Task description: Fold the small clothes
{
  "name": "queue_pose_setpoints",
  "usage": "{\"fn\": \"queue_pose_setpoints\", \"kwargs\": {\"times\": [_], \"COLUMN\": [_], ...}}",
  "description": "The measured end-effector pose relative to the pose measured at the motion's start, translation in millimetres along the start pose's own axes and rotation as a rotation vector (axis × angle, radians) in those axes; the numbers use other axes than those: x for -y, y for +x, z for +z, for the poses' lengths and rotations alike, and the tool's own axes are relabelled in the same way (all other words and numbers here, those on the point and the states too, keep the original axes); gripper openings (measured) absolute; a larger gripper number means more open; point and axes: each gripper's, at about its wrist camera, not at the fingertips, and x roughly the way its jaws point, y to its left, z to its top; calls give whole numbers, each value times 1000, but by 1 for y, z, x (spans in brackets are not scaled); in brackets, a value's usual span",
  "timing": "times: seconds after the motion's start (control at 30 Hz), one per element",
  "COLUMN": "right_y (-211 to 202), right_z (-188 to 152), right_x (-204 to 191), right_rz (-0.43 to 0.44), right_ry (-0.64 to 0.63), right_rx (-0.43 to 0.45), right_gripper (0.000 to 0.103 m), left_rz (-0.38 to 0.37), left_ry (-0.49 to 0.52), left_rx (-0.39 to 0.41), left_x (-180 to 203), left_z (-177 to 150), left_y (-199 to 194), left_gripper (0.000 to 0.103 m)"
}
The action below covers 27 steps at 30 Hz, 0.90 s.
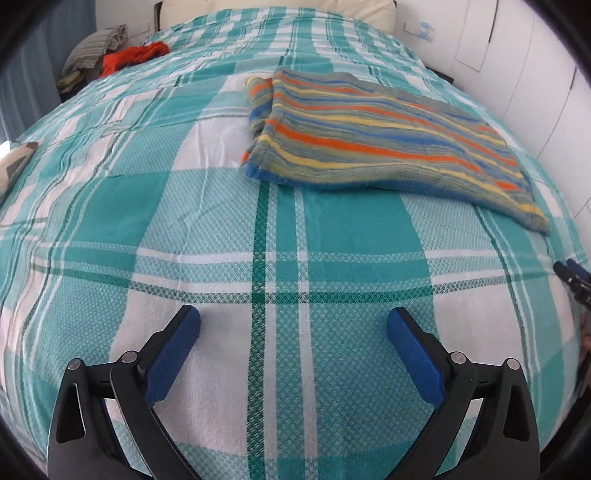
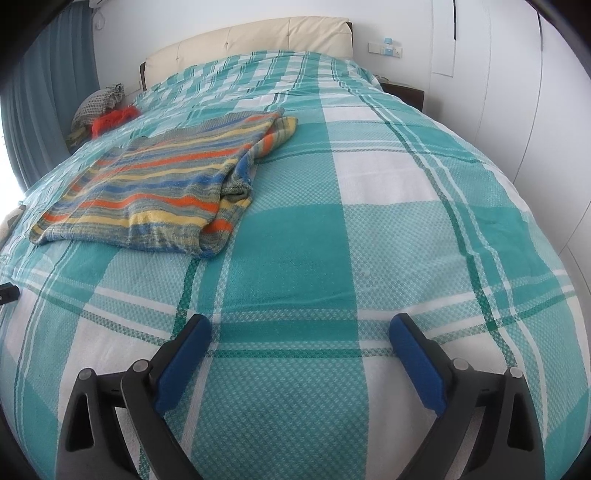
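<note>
Left wrist view first: the left gripper [image 1: 293, 325] hangs low over the bed with the teal-and-white checked woven cover [image 1: 110, 206], its blue-padded fingers [image 1: 173, 354] spread wide with nothing between them; only bedcover shows in the gap. Ahead and to the right lies the folded knitted garment with orange, yellow, blue and grey stripes [image 1: 388, 142], flat on the cover, well apart from the fingers; a doubled-over layer peeks out at its left edge, and what kind of garment it is cannot be made out. At the far left corner of the bed sits a crumpled orange-red cloth [image 1: 133, 57], beside a grey knitted heap [image 1: 94, 46] that is partly cut off by the edge of the bed. At the right margin a sliver of the right gripper [image 1: 574, 278] pokes in, too little to judge from here. The cream padded headboard [image 1: 273, 13] is cropped at the top.

Right wrist view now: the right gripper [image 2: 301, 328] is low over the cover too, fingers [image 2: 184, 363] wide apart and empty; the striped garment lies ahead to the left, apart from them; a dark object at the left rim [image 2: 9, 291] is too cut off to identify.
</note>
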Motion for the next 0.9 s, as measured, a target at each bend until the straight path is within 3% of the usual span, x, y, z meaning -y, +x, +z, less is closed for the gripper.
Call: {"fn": "queue_pose_setpoints", "kwargs": {"times": [0.13,0.9], "right_y": [1,4], "right_z": [1,1], "right_x": [-1,0], "right_rz": [-3,-1], "right_ry": [-3,-1], "right_rx": [-5,-10], "right_gripper": [98,99], "left_rz": [1,26], "left_ry": [9,32], "left_rx": [62,61], "left_x": [-1,2], "left_z": [-9,-11], "left_y": [2,6], "left_gripper": [103,102]}}
